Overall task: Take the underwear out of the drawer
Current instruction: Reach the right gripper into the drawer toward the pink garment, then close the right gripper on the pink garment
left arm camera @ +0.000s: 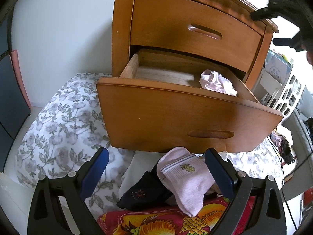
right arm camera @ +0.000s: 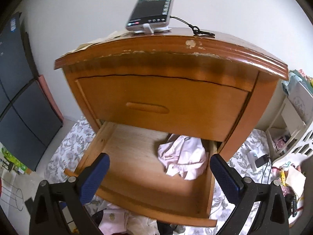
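Nearest to us, our right gripper (right arm camera: 159,173) has its blue-padded fingers (right arm camera: 93,178) spread wide with nothing between them, poised above the front of the pulled-out lower drawer (right arm camera: 137,176). Just beyond the fingertips and toward the right-hand finger lies the underwear (right arm camera: 183,159), a crumpled pale pink bundle on the drawer floor, close against the drawer's right wall and partly tucked under the closed upper drawer (right arm camera: 156,101). The bundle is bunched rather than laid out, so we cannot name a true long axis; it seems to spread a little more along the fingers' forward direction than across it, though the fisheye bend makes that uncertain. Our left gripper (left arm camera: 156,173) is likewise spread open and empty, but it sits lower and farther back, its fingers framing a pink sock (left arm camera: 187,182) and a dark sock (left arm camera: 140,193) lying on the bedding below the drawer front. From there the underwear (left arm camera: 217,82) is up and ahead, past the drawer's front panel (left arm camera: 176,117), and to the right of that gripper's midline. So we judge the right gripper the nearer and better-placed one: it looks down into the drawer with no panel in the way, and a short advance forward and rightward would bring the bundle between its fingers. Farthest off, a phone (right arm camera: 151,7) stands propped on the nightstand top (right arm camera: 176,45).
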Tool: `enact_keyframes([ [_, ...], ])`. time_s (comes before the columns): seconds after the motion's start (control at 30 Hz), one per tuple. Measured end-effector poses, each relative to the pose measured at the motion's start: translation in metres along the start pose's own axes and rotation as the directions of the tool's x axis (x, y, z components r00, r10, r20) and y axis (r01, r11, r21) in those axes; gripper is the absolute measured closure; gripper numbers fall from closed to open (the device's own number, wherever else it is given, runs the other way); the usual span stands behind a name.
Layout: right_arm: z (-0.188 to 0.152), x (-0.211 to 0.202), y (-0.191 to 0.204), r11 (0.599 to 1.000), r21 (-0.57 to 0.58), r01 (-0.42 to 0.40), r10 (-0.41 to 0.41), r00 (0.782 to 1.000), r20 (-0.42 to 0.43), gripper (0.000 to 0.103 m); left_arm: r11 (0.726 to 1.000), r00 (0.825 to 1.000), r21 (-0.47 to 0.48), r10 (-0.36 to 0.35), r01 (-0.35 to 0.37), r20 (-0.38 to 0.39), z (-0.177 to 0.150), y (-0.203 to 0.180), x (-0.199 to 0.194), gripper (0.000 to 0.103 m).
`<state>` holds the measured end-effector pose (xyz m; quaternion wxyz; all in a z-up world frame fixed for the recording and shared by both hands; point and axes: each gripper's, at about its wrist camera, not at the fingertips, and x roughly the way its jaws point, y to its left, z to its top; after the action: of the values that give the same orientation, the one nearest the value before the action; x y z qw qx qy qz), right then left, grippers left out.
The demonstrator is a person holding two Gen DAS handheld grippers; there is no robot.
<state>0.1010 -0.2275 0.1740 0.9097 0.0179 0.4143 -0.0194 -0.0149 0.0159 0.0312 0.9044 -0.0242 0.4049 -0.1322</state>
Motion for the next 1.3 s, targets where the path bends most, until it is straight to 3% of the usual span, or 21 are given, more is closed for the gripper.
enact_keyframes([
  [0.13,0.008,0.022,0.001,0.998,-0.049,0.046,-0.047,0.999,-0.023,0.000,1.000,1.000,-0.005,-0.009,0.009,-0.007,0.000,0.001,0.002,0.004],
  [0.23,0.007,0.047,0.001,0.997,-0.062,0.050,-0.056,0.995,-0.086,0.000,1.000,1.000,-0.006,-0.013,0.013,-0.012,0.000,0.001,0.003,0.004],
  [0.43,-0.010,0.112,-0.002,0.998,-0.042,0.055,-0.064,0.965,-0.256,0.002,1.000,1.000,-0.006,-0.024,0.024,-0.019,0.001,0.001,0.005,0.004],
  [0.57,-0.016,0.143,0.001,0.996,-0.046,0.074,-0.084,0.947,-0.310,0.004,0.999,0.999,-0.011,-0.034,0.033,-0.030,0.001,0.003,0.007,0.004],
  [0.93,-0.020,0.203,0.016,0.982,-0.119,0.149,-0.185,0.896,-0.405,0.008,0.998,0.998,-0.012,-0.054,0.054,-0.045,0.001,0.005,0.009,0.004],
  [1.3,-0.022,0.236,0.030,0.947,-0.243,0.208,-0.300,0.843,-0.447,0.018,0.997,0.995,-0.024,-0.079,0.078,-0.058,0.002,0.007,0.012,0.004],
])
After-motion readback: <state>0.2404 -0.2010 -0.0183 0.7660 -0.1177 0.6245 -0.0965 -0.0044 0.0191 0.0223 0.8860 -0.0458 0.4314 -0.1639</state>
